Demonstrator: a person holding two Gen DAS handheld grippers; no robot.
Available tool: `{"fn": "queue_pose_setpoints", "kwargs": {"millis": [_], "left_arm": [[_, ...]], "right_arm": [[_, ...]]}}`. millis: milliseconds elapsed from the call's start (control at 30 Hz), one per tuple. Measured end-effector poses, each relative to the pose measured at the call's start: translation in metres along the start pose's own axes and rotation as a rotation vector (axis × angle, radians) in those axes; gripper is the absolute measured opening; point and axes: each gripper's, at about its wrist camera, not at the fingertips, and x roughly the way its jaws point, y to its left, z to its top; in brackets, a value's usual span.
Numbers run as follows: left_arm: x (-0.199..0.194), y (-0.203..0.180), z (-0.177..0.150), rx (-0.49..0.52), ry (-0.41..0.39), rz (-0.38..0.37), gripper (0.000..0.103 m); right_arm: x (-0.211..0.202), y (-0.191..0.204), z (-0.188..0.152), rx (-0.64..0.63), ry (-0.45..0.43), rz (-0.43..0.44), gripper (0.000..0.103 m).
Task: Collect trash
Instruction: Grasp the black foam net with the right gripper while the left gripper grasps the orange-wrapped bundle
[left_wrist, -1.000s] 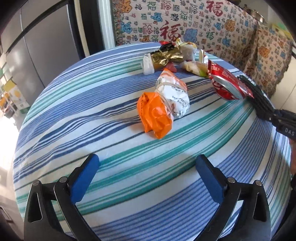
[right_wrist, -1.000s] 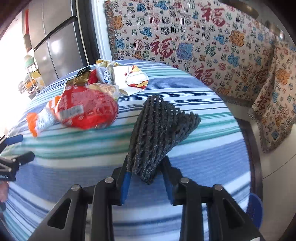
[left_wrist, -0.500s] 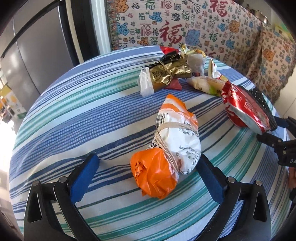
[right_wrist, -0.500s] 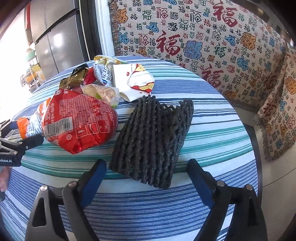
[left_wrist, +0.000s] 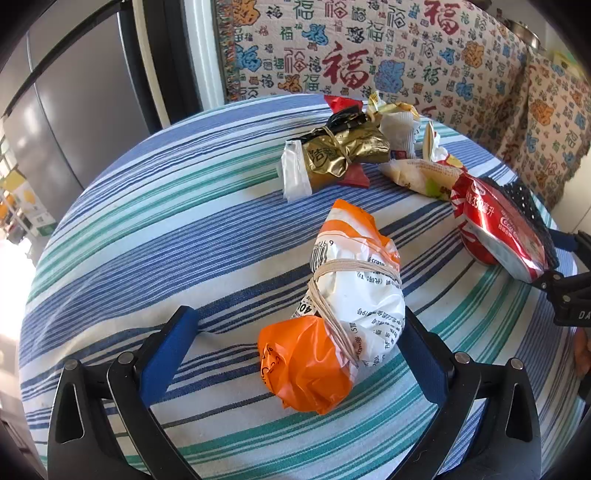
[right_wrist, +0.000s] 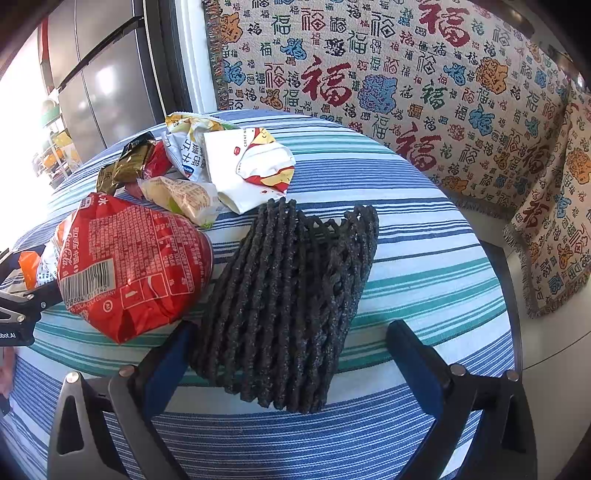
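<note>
On the striped bench (left_wrist: 155, 206), two tools straddle trash.
Left tool (left_wrist: 295, 350) gapes around the orange-white bundle (left_wrist: 340, 306); right tool (right_wrist: 291, 354) gapes around black foam netting (right_wrist: 291, 295).

We see our black plastic left gripper (left_wrist: 295, 350) with blue rubber-like pads (left_wrist: 166, 350) on its two fingers, triangular cut-outs in the frame and round silver screws at the joints. Our black right gripper (right_wrist: 291, 363) is built alike (white lettering marks its side).
</note>
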Motion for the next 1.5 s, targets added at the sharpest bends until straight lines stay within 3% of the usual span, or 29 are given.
{"fn": "queue_pose_setpoints", "kwargs": {"millis": [433,567,767,867,967,1200,1233,1267,1300,1367,1500], "left_arm": [[-0.005,-0.002,-0.008,-0.043,0.019,0.027,0.103],[-0.006,-0.002,-0.008,-0.039,0.027,0.019,0.103],[-0.004,-0.013,-0.004,0.003,0.012,0.006,0.103],[-0.001,-0.015,-0.001,0.009,0.013,-0.01,0.103],[-0.002,-0.016,-0.002,0.011,0.009,-0.004,0.102],[-0.007,-0.019,0.0,0.036,-0.017,-0.027,0.08],[-0.007,-0.02,0.001,0.04,-0.022,-0.031,0.069],[-0.009,-0.021,0.001,0.048,-0.027,-0.033,0.061],[-0.01,-0.023,0.002,0.058,-0.028,-0.037,0.059],[-0.012,-0.025,0.001,0.077,-0.041,-0.035,0.055],[-0.021,-0.025,0.001,0.081,-0.084,-0.032,0.054]], "right_arm": [[-0.004,-0.002,-0.004,-0.017,0.011,0.011,0.103],[-0.008,-0.01,-0.003,-0.009,0.074,0.006,0.103],[-0.009,-0.014,0.0,0.024,0.056,0.053,0.103],[-0.005,-0.005,0.0,-0.042,0.069,0.018,0.103],[-0.01,-0.008,0.005,0.005,0.089,0.017,0.102],[-0.036,-0.004,0.014,0.027,0.019,0.037,0.101],[-0.032,-0.005,0.014,0.041,0.027,0.041,0.095],[-0.026,-0.008,0.013,0.057,0.048,0.053,0.05],[-0.021,-0.012,0.012,0.083,0.071,0.072,0.032],[-0.021,-0.017,0.016,0.097,0.06,0.073,0.02],[-0.037,-0.02,0.014,0.094,0.029,0.057,0.018]]}}
